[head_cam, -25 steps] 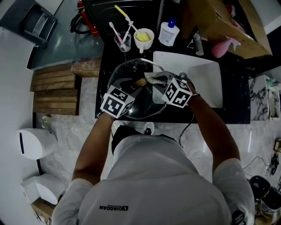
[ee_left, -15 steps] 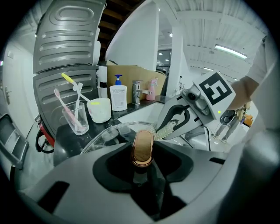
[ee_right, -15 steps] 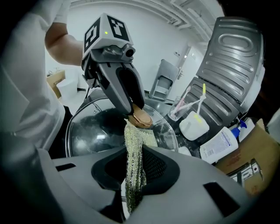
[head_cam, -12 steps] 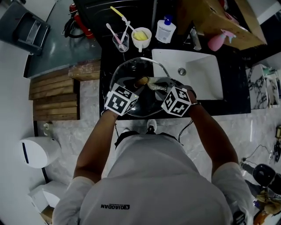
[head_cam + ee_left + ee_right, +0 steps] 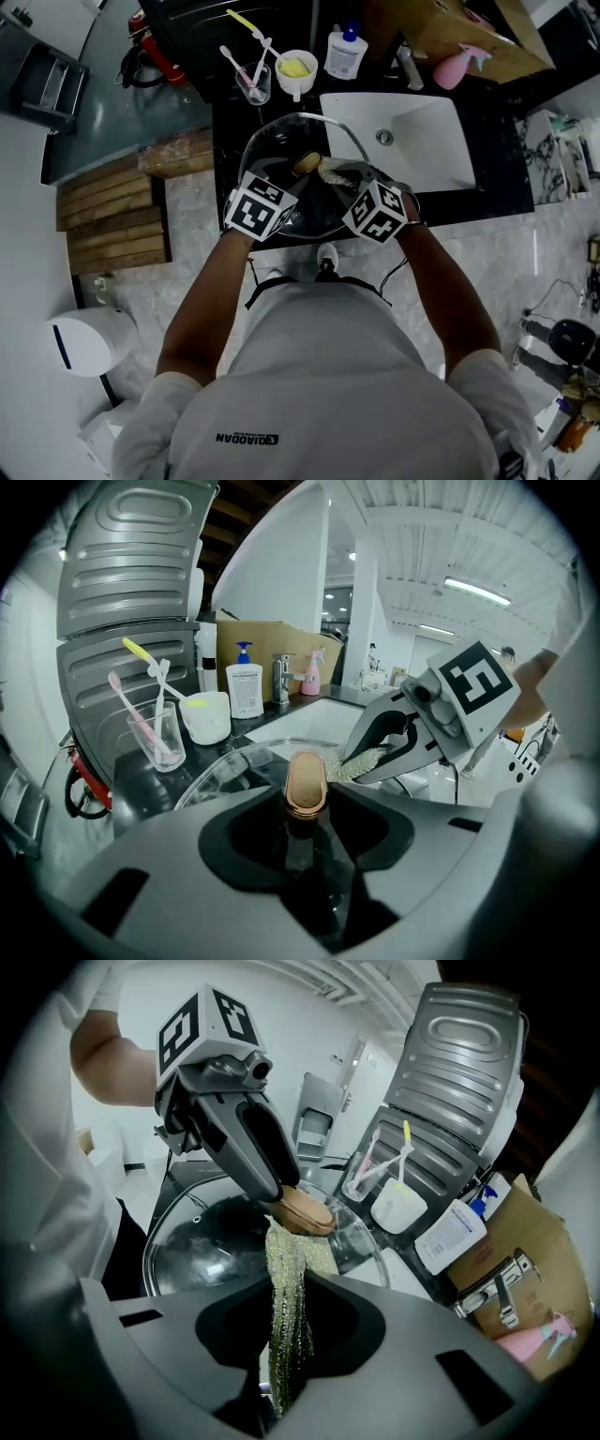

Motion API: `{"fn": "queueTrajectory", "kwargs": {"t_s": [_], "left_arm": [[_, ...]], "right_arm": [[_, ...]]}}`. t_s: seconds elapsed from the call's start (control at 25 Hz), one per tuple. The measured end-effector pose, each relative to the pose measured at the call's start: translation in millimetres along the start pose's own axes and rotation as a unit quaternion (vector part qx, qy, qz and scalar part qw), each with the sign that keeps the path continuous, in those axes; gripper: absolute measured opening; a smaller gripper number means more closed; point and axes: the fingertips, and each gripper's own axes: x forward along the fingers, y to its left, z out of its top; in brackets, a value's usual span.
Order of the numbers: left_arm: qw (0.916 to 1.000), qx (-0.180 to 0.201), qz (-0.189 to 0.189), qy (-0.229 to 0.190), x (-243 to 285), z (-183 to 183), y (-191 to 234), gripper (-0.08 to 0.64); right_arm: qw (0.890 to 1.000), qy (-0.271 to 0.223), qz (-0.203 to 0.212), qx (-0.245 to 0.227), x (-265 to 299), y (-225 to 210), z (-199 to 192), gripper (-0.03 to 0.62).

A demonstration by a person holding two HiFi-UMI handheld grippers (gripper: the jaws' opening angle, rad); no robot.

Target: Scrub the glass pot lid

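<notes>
glass pot lid [image 5: 277, 150] lies at upper centre of the frame over the dark tabletop [image 5: 487, 197], just left of the white sink [image 5: 422, 150]. the left tongs [image 5: 306, 808] clamp its wooden knob [image 5: 305, 782]. the right tongs [image 5: 286, 1335], closed on a yellow-green scrubbing cloth [image 5: 286, 1279], have drawn slightly toward the lower frame, with the cloth still beside the knob. this looks like a short scrub stroke, with most of the glass still to do.

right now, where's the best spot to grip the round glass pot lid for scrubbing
By the tan oval knob at its centre, from the person's side, as the left gripper does: it is the only raised part, while the round glass pot lid is wide and smooth. That likely leaves the glass free for the right gripper and its glittery scrubbing cloth.
</notes>
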Motion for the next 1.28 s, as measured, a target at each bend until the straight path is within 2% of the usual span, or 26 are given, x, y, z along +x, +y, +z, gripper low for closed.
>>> {"fn": "queueTrajectory", "kwargs": {"t_s": [0.32,0.56,0.8,1.04,1.28], "left_arm": [[0.9998,0.01,-0.003,-0.017,-35,-9,0,0.169],[0.9996,-0.003,0.004,-0.026,-58,-24,-1,0.169],[0.9997,0.019,0.0,0.012,-59,-56,-8,0.167],[0.9991,0.012,-0.016,0.036,-48,-82,-21,0.155],[0.9986,0.011,-0.021,0.047,-46,-90,-27,0.138]], "right_arm": [[0.999,0.011,-0.025,0.046,-2,10,3,0.083],[0.996,0.017,-0.045,0.07,-3,16,6,0.083],[0.996,0.039,-0.064,0.058,-3,19,8,0.084],[0.995,0.04,-0.063,0.06,-3,35,16,0.084],[0.996,0.032,-0.053,0.061,-5,52,21,0.084]]}}
